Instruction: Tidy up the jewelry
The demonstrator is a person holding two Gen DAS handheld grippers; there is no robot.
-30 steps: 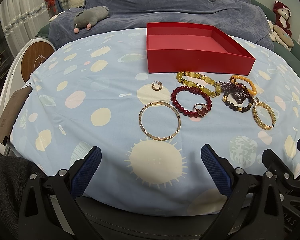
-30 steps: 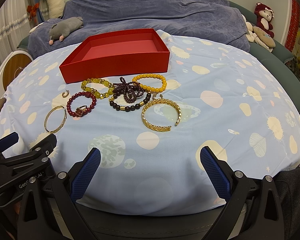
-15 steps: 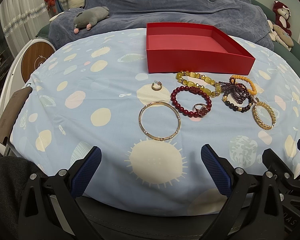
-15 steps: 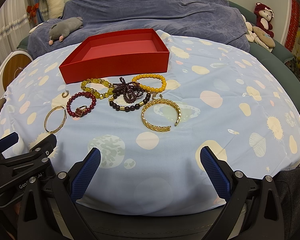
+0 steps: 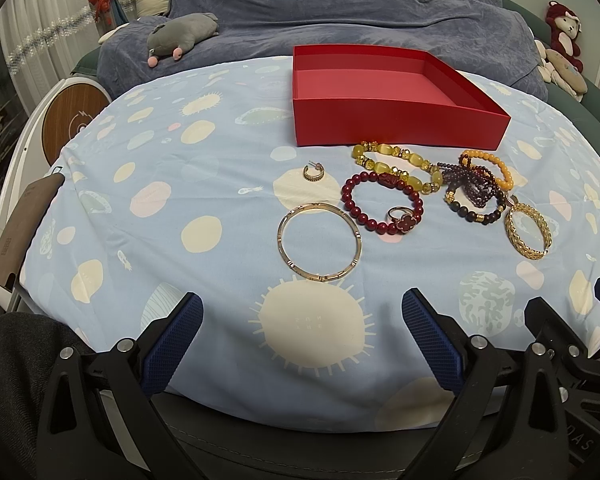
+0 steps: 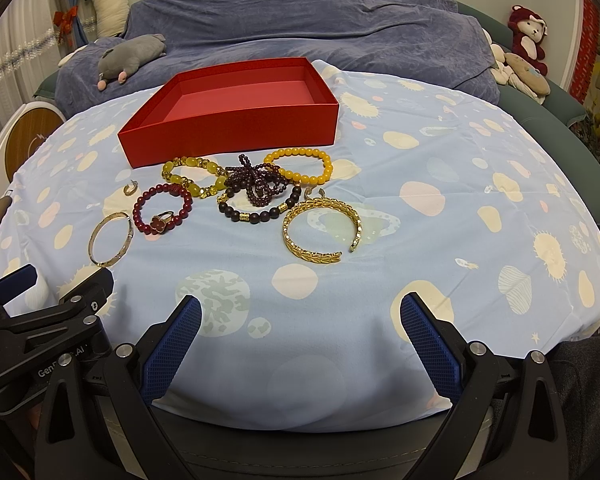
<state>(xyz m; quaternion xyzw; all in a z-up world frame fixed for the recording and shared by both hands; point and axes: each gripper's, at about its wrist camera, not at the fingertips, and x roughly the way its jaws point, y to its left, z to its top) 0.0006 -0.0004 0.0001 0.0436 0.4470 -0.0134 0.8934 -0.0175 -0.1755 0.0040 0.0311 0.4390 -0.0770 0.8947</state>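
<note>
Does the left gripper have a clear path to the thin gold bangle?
Probably yes: the left gripper is open, and only bare cloth lies between it and the thin gold bangle, which lies flat, apart from the other jewelry.

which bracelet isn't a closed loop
The woven gold cuff, lying nearest the right gripper. Its band has an open gap; the thin gold bangle and the bead bracelets form full rings.

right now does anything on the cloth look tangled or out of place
Yes: the dark purple small-bead strand is bunched in a knot, lying over the black-and-gold bead bracelet and touching the orange bead bracelet. The red cardboard box is empty.
</note>
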